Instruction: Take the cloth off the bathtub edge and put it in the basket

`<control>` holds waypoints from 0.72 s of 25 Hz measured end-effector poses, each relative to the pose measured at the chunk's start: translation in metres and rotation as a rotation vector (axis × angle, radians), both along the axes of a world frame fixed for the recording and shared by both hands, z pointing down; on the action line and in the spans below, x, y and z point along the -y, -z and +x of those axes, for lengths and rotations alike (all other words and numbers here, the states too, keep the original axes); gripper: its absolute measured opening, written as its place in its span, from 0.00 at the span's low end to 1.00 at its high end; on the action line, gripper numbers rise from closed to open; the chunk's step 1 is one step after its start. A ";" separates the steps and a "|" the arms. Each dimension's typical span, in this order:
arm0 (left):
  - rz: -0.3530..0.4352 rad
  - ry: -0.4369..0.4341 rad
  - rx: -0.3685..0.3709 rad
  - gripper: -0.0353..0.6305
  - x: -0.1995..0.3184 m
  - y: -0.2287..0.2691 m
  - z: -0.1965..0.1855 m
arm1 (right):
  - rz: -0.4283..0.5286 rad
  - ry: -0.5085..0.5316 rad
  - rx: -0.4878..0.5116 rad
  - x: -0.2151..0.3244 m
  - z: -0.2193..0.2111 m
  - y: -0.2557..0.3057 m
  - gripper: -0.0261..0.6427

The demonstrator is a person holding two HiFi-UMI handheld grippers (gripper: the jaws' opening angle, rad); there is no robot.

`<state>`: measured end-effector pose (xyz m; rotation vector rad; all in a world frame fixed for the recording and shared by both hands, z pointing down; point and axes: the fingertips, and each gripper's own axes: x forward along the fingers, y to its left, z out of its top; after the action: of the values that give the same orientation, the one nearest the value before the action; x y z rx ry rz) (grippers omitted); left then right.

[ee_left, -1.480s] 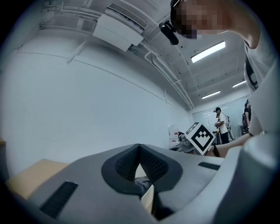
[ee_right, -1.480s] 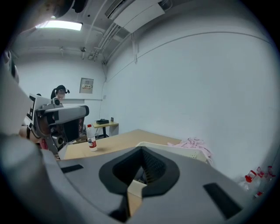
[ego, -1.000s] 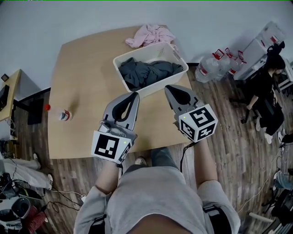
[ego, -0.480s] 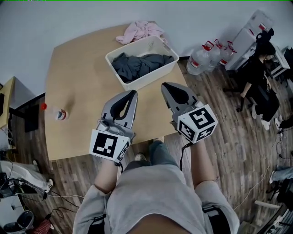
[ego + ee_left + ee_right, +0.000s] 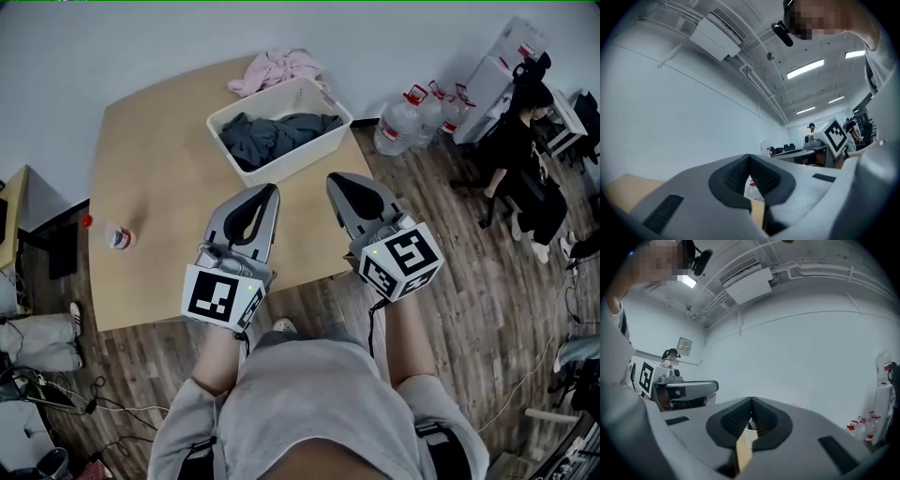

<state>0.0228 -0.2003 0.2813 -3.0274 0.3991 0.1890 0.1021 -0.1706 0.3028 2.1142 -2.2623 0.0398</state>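
Finding: saw left gripper [image 5: 268, 193] and right gripper [image 5: 338, 181] pinched shut, empty, held back from basket [image 5: 286, 165]; judged resting, dark cloth [image 5: 272, 137] already inside.

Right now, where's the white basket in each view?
Head view: white basket, top centre, far side of the tan table.
Left gripper view: not in it.
Right gripper view: sliver of its perforated wall, low centre.
Shared landmark: the tan table, in all three.
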 end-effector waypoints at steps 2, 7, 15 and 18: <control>0.003 0.002 -0.006 0.05 -0.008 0.003 0.004 | 0.005 -0.002 -0.011 -0.008 0.002 0.002 0.05; -0.002 0.010 -0.005 0.05 -0.031 0.007 0.013 | 0.003 0.000 -0.032 -0.033 0.008 0.005 0.05; 0.001 0.036 0.004 0.05 -0.072 0.010 0.022 | 0.018 0.026 -0.023 -0.072 0.014 0.011 0.05; 0.001 0.045 0.006 0.05 -0.087 0.010 0.024 | 0.024 0.040 -0.015 -0.086 0.014 0.011 0.05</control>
<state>0.0470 -0.1137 0.2716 -3.0135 0.4662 0.1765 0.1160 -0.0847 0.2914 2.0731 -2.3070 -0.0052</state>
